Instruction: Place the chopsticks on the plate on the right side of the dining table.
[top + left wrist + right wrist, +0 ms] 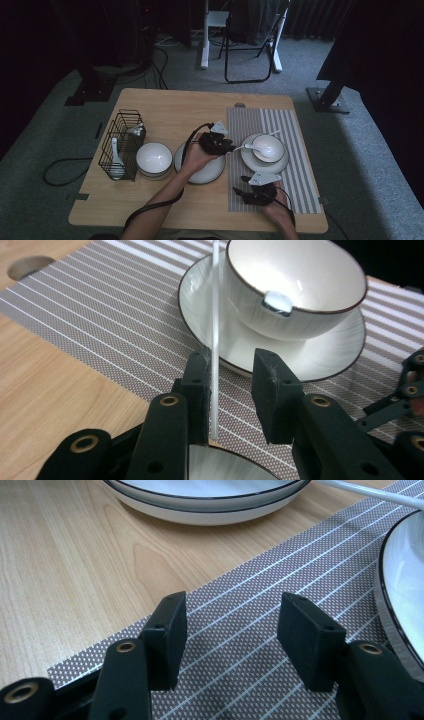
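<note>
White and slim, the spoon [216, 315] rests with its scoop end inside the bowl [300, 285] and its handle running out over the bowl's rim toward the left gripper [232, 385]. In the left gripper view the handle's long axis runs almost straight up the frame. It passes between the two black pads and lies against the inner face of the left pad [200, 385]. A clear gap separates it from the other pad, so the jaws stand apart around the handle and do not pinch it. The spoon seems to be carried by the bowl rather than by the grip.

The bowl sits on a saucer [330, 352], and the saucer on the striped placemat [100, 315]. In the high view the left gripper [231, 146] sits just left of the saucer, over the near edge of an empty plate [202, 172]. It is much the nearer hand to the spoon. The right gripper [244, 192] hovers low over the mat's near left part, a little toward the person. Its jaws are apart with nothing between them, pointing at bare mat.

The next move, as I judge it, turns on the left jaws drawing back along the handle's axis without dragging it.

The spoon's scoop end is hard to make out: only a pale glint shows inside the bowl. The handle's near tip is hidden behind the left pad. A second bowl [154, 159] and a wire rack [121, 142] stand farther left on the wooden table [150, 100], dim in the low light.
</note>
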`<state>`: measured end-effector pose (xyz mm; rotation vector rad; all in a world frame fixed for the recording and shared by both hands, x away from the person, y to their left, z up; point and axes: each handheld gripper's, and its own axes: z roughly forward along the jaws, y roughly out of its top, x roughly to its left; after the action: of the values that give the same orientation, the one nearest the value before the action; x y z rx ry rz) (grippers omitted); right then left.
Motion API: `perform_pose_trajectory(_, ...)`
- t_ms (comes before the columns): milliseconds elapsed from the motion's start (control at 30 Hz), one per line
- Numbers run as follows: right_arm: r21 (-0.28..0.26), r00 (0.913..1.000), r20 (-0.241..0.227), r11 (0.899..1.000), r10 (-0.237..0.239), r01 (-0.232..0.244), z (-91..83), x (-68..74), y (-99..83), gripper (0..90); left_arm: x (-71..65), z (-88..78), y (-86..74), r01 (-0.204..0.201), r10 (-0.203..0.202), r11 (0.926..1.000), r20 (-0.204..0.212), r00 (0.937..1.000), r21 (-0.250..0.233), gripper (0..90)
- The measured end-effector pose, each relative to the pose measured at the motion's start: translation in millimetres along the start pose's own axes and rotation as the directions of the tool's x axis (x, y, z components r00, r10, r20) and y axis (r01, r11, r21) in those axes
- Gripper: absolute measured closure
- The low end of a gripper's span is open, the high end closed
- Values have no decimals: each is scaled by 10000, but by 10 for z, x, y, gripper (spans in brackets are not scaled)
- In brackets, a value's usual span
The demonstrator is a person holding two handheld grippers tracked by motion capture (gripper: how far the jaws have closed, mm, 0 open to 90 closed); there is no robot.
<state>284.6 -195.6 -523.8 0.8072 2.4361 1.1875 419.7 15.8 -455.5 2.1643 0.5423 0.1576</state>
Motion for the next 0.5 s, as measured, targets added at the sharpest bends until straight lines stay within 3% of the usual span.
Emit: perform_pose_trajectory(500, -152, 9996, 235, 9998, 124, -120, -23, -36, 52, 451, -106, -406, 48, -309, 341, 9951, 320, 9989, -942, 670)
